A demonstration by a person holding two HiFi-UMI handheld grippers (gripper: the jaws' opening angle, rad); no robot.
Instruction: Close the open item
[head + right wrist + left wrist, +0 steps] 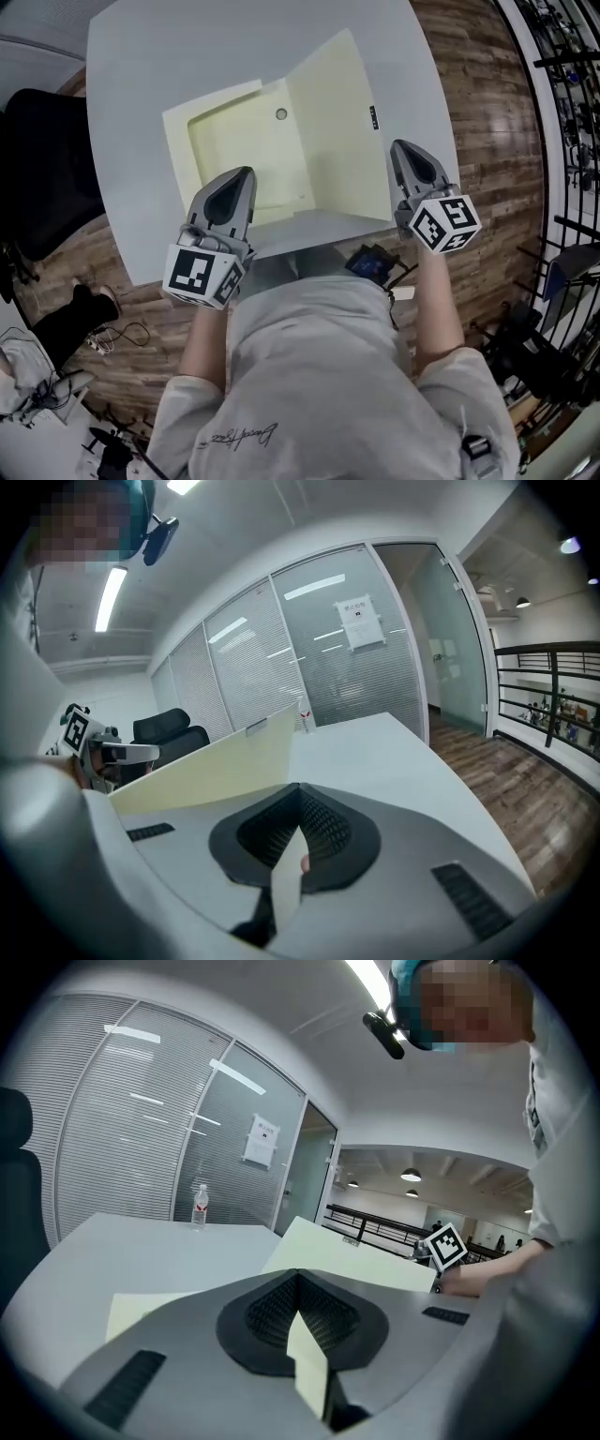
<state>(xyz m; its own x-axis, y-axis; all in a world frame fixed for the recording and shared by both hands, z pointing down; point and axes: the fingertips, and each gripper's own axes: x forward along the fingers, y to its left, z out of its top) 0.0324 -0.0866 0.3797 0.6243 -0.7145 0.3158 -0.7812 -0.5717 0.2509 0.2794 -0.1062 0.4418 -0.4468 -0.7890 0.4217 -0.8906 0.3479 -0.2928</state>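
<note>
A pale yellow folder [246,150] lies open on the grey table [131,112], with a snap button [281,114] on its inner face. Its right flap [342,131] stands tilted up. My left gripper [242,180] is at the folder's near left edge, shut on a strip of yellow card [309,1363]. My right gripper [401,150] is at the raised flap's near right corner, shut on its edge [286,883]. The flap [347,1258] rises between both grippers, and the right gripper view shows it as a slanted sheet [216,761].
A water bottle [198,1206] stands at the table's far end. A black chair [37,169] sits left of the table. Glass partitions with blinds [281,658] lie beyond. Cables and gear [56,375] litter the wooden floor.
</note>
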